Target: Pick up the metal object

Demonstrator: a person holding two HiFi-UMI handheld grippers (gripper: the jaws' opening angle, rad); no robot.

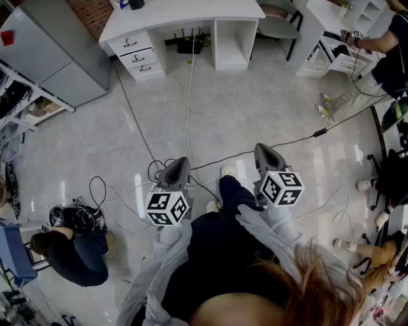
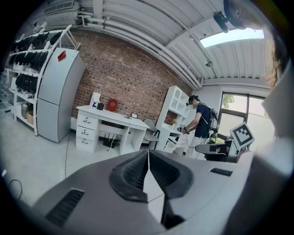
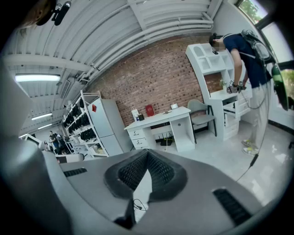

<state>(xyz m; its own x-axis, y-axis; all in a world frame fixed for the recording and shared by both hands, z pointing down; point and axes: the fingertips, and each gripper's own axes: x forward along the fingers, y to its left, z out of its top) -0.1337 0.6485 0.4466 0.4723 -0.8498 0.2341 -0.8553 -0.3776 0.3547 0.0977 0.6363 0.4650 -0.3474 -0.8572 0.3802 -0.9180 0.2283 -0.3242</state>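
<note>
**Both tongs shut and empty above the floor**

Wearer's hair [image 1: 306,280] sits at 5 o'clock in the head view. The left gripper [image 1: 181,163] is at 9 o'clock and the right gripper [image 1: 262,151] at 3 o'clock, both just off centre. Each has its jaws pressed together with nothing between them. Both point toward the white desk [image 1: 185,16] at 12 o'clock. A cable [image 1: 190,83] runs across the floor [image 1: 255,95]. The metal object can't be made out in any view.
</note>
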